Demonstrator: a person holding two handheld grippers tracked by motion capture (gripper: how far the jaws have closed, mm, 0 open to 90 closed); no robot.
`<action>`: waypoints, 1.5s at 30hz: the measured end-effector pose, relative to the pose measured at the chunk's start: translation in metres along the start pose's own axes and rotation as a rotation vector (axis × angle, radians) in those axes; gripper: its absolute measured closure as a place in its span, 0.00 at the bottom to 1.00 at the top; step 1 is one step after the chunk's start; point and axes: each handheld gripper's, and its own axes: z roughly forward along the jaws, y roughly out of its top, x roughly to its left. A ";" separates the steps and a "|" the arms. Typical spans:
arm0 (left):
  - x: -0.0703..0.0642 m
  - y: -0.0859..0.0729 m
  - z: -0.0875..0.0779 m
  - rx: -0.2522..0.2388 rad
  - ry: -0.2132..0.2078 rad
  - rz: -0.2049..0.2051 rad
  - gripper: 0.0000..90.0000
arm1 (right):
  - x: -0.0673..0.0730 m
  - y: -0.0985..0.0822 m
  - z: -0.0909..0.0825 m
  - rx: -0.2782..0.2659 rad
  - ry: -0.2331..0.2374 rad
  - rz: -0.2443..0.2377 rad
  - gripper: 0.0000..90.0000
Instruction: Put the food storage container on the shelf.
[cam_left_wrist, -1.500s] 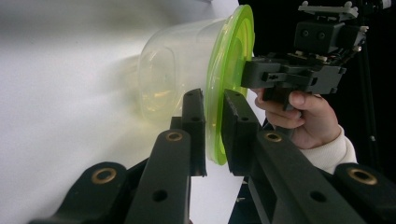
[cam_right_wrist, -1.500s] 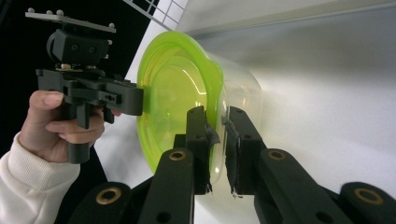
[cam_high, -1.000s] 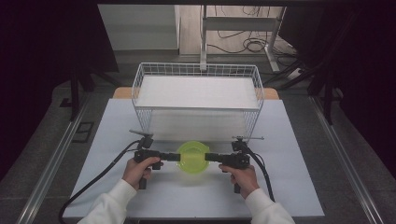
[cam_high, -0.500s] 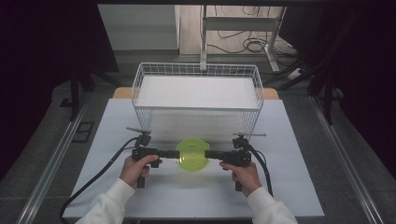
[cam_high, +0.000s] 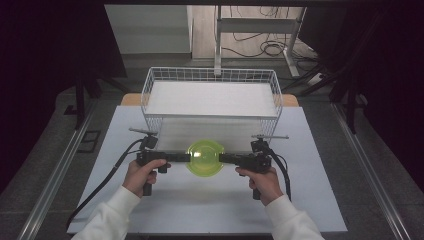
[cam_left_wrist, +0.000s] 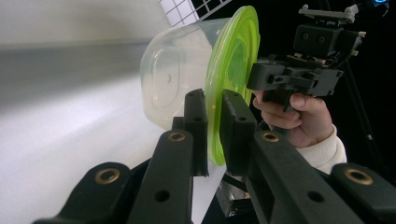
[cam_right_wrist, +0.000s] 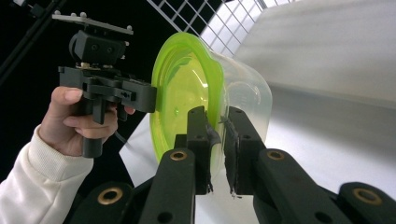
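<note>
Just behind container (cam_high: 205, 157), wire basket (cam_high: 212, 75)

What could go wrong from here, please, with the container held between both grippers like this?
1. Both the left gripper and right gripper pinch only the thin green lid rim; the lid could pop off and the clear tub drop to the table.
2. If one hand pulls away, the rim may slip out.
3. The wire basket stands close behind; the container could knock its front wall.
</note>
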 end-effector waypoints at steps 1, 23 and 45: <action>0.000 0.000 0.000 0.000 0.000 0.000 0.92 | 0.000 0.000 0.000 0.000 0.000 0.000 0.90; -0.030 0.038 -0.010 -0.033 -0.008 0.050 0.92 | 0.018 0.040 -0.019 -0.061 0.035 -0.054 0.90; -0.044 0.066 -0.018 -0.053 0.002 0.070 0.92 | 0.028 0.072 -0.022 -0.083 0.036 -0.081 0.90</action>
